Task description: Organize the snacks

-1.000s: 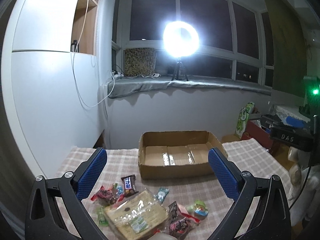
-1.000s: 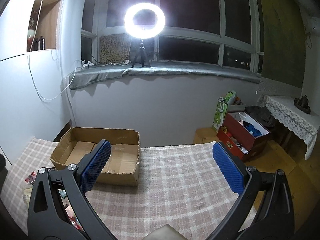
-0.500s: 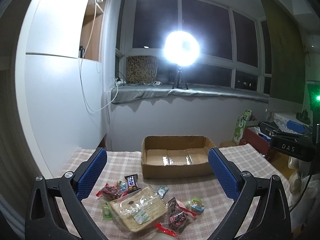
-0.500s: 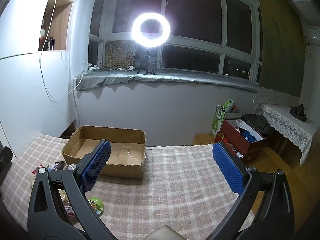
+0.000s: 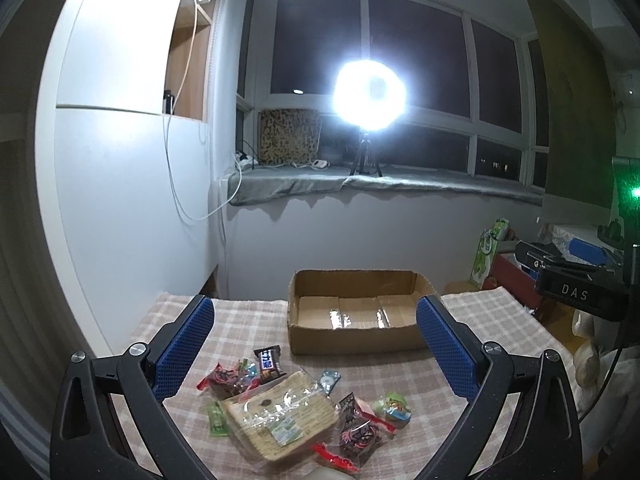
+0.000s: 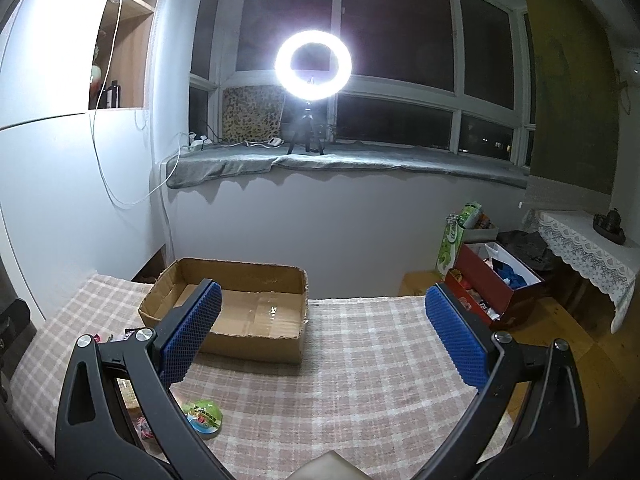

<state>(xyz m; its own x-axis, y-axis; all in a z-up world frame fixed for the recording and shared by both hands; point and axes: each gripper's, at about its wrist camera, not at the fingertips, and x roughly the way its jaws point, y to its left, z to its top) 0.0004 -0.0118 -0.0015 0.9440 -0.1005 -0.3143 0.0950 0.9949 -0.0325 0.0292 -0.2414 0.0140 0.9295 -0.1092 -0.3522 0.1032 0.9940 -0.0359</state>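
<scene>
An open cardboard box (image 5: 356,314) (image 6: 240,312) stands empty at the far side of a checked tablecloth (image 5: 248,332). In front of it lies a heap of snacks: a clear bag of crackers (image 5: 280,412), a dark chocolate bar (image 5: 270,363), red packets (image 5: 356,432), a green stick (image 5: 217,420) and a round green sweet (image 5: 396,406) (image 6: 205,417). My left gripper (image 5: 316,344) is open and empty above the heap. My right gripper (image 6: 320,336) is open and empty over bare cloth to the right of the box.
A bright ring light (image 6: 313,65) on a tripod stands on the grey window sill (image 6: 360,160). A white cabinet (image 5: 120,200) is on the left. A red box (image 6: 492,284) and a lace-covered table (image 6: 584,248) are on the floor at right.
Both grippers have drawn back and risen a little, so the box and the snack heap look smaller and lower. Both stay open and empty.
</scene>
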